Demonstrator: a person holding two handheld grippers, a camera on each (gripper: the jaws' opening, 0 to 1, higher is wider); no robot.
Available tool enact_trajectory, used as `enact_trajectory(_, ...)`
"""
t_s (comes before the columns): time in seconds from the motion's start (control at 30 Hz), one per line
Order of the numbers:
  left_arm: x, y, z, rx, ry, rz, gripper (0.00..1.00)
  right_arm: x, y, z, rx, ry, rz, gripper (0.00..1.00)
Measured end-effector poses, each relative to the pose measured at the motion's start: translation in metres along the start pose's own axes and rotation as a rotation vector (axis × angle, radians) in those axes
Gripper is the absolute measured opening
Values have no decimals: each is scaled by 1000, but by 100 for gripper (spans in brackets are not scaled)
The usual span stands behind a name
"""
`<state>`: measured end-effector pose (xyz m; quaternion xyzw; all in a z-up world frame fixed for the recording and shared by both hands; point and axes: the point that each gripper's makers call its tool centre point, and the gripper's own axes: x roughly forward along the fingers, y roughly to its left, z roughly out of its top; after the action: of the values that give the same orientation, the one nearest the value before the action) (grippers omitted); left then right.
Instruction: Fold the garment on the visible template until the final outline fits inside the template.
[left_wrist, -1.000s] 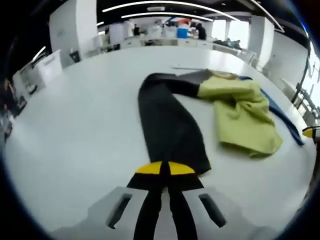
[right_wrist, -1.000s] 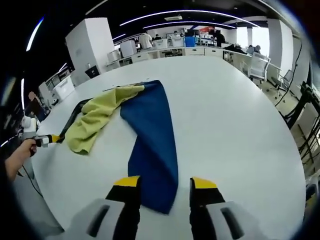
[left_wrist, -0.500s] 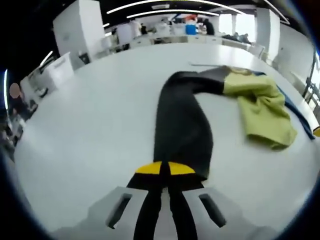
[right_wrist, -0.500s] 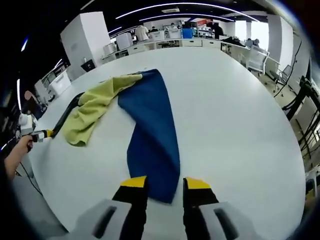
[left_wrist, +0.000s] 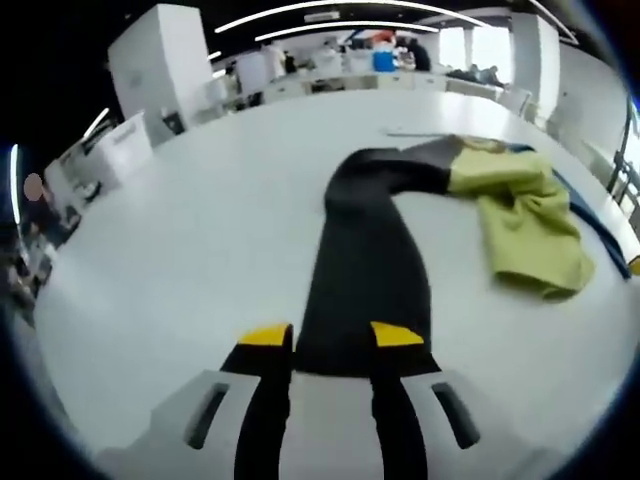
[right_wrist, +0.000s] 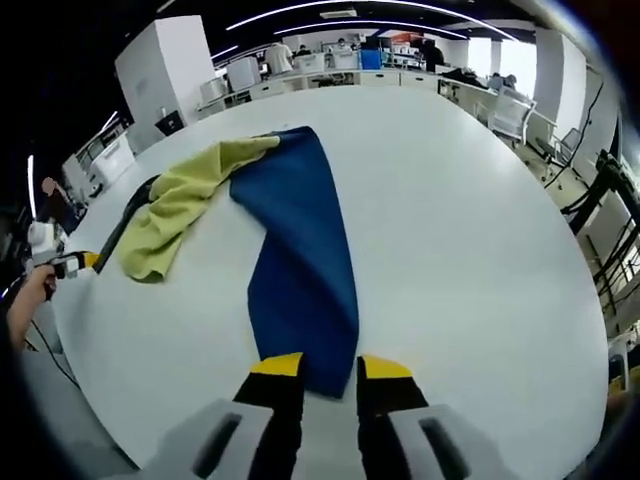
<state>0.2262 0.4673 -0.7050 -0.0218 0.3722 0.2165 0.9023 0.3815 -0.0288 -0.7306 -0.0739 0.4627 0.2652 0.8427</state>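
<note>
On the white bench (left_wrist: 180, 230), the left hand-held gripper (left_wrist: 330, 335) stands released astride the black sleeve end (left_wrist: 365, 290). The right hand-held gripper (right_wrist: 330, 367) pinches the blue sleeve end (right_wrist: 300, 270); the yellow-green body (right_wrist: 170, 215) lies at 10 o'clock.

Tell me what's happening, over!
Left gripper open around the black leg's end. Right gripper closing on the blue leg, grip unconfirmed. Yellow-green part bunched on the white table. Nothing blocking.

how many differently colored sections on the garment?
3: black section running to the left gripper, blue section running to the right gripper, yellow-green part bunched between them. More may be hidden in folds.
</note>
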Motion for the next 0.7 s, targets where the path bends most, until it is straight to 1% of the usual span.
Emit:
enact_trajectory(0.13,-9,-8,10,21,-24,-20,43,0,-3,0,-3,-2,-13,12)
enact_trajectory(0.17,-11,-10,11,33,-22,-23,50,1,-3,0,-2,-3,-16,11)
enact_trajectory(0.2,-12,-12,11,48,-17,-30,55,1,-4,0,-2,-5,-20,9)
enact_trajectory(0.27,-19,-18,14,56,-27,-45,61,1,-8,-1,-5,-6,-36,6)
enact_trajectory(0.33,-23,-22,16,57,-35,-60,65,1,-9,-1,-6,-8,-45,3)
enact_trajectory(0.47,-33,-36,19,53,-46,-107,76,1,-10,-1,-7,-11,-49,2)
enact_trajectory(0.5,-35,-37,19,52,-47,-111,77,1,-10,0,-11,-13,-50,0)
enact_trajectory(0.7,-47,-49,25,60,-75,-152,84,3,-10,0,-25,-15,-57,0)
